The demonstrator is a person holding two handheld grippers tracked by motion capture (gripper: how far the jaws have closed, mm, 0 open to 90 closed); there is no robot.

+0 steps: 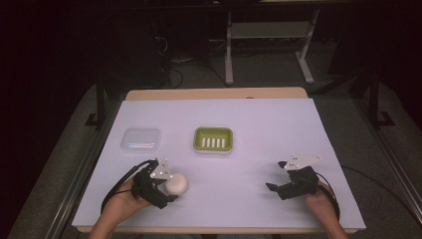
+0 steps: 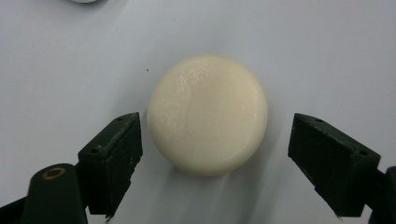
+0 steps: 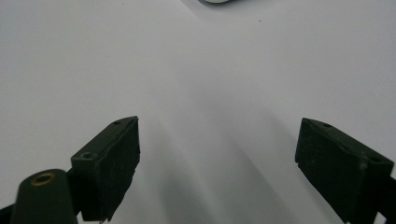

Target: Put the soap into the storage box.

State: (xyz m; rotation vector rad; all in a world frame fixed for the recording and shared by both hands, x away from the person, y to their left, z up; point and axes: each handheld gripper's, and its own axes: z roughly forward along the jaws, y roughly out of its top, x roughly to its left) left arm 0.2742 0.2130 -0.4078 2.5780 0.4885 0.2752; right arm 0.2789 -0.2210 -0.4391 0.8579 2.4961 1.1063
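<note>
A round cream soap bar (image 1: 177, 183) lies on the white table cover near the front left. My left gripper (image 1: 170, 187) is open around it, one jaw on each side. In the left gripper view the soap bar (image 2: 208, 114) sits between the jaws of the left gripper (image 2: 217, 127), close to the left one and with a clear gap on the right. A green soap dish (image 1: 213, 139) with a slotted white insert stands in the middle. My right gripper (image 1: 276, 175) is open at the front right, and the right gripper (image 3: 219, 128) holds nothing.
A clear plastic box (image 1: 142, 139) rests left of the dish. The white cover (image 1: 259, 129) spans the table, with a wooden edge (image 1: 214, 93) at the back. Beyond it are a dark floor, cables and a metal stand (image 1: 268, 45).
</note>
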